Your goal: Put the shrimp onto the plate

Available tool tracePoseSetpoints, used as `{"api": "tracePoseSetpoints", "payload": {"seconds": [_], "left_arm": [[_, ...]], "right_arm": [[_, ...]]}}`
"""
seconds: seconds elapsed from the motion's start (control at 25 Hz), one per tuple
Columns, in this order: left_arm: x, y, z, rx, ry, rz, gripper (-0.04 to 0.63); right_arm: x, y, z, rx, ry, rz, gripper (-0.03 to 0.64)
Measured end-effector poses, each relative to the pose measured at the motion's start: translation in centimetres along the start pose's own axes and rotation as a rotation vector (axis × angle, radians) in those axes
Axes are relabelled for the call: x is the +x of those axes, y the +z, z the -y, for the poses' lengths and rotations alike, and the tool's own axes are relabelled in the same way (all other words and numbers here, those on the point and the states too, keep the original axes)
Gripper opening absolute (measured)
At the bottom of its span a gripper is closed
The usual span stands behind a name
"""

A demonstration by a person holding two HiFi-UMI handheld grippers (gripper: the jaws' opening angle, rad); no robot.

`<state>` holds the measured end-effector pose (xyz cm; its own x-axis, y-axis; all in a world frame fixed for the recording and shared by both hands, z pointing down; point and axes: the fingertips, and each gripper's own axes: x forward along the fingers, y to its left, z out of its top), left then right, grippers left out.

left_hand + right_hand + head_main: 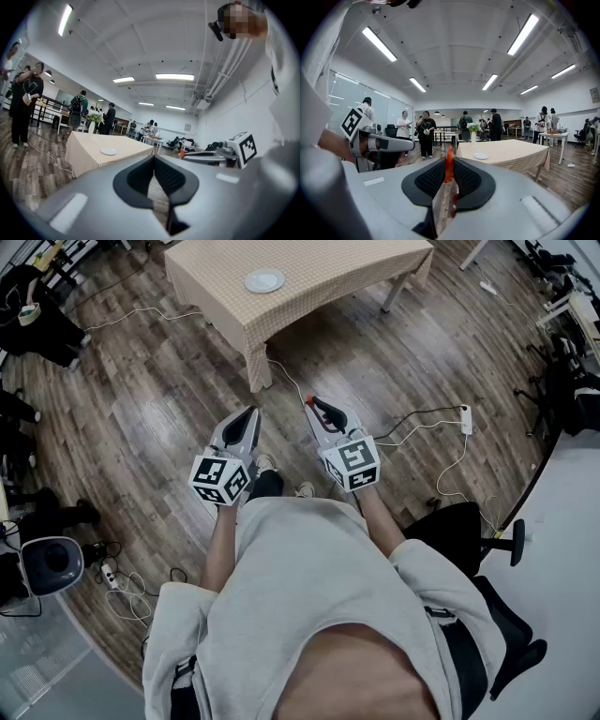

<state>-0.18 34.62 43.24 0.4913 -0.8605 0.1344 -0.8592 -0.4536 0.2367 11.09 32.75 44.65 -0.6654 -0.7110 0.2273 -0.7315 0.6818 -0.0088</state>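
The shrimp, orange-red at its tail, is pinched between the dark pads of my right gripper, which is shut on it; its red tip pokes past the jaws in the head view. My left gripper is held beside it, shut with nothing between its pads. Both hang over the wooden floor, well short of the table. A small white plate lies on the checked tablecloth of the table ahead, and shows as plate and plate in the gripper views.
White cables and a power strip trail over the wooden floor between me and the table. A black chair stands at my right. Several people stand beyond the table, where a vase of flowers also shows.
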Motion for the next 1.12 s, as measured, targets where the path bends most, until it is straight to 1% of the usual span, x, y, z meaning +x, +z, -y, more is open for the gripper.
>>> {"api": "tracePoseSetpoints", "payload": {"seconds": [0.28,0.48,0.64,1.12], "left_arm": [[0.4,0.0,-0.4,0.009,-0.006,-0.002,0.009],[0.1,-0.2,-0.5,0.009,0.006,0.0,0.009],[-0.3,-0.5,-0.7,0.003,0.02,-0.003,0.009],[0.7,-0.9,-0.6,-0.006,0.029,-0.023,0.009]], "right_arm": [[0.9,0.0,0.0,-0.005,0.011,0.001,0.055],[0.9,0.1,-0.4,0.012,0.037,0.021,0.057],[0.8,-0.1,-0.6,0.0,0.046,0.022,0.058],[0.7,-0.3,1.2,0.035,0.044,0.019,0.058]]}}
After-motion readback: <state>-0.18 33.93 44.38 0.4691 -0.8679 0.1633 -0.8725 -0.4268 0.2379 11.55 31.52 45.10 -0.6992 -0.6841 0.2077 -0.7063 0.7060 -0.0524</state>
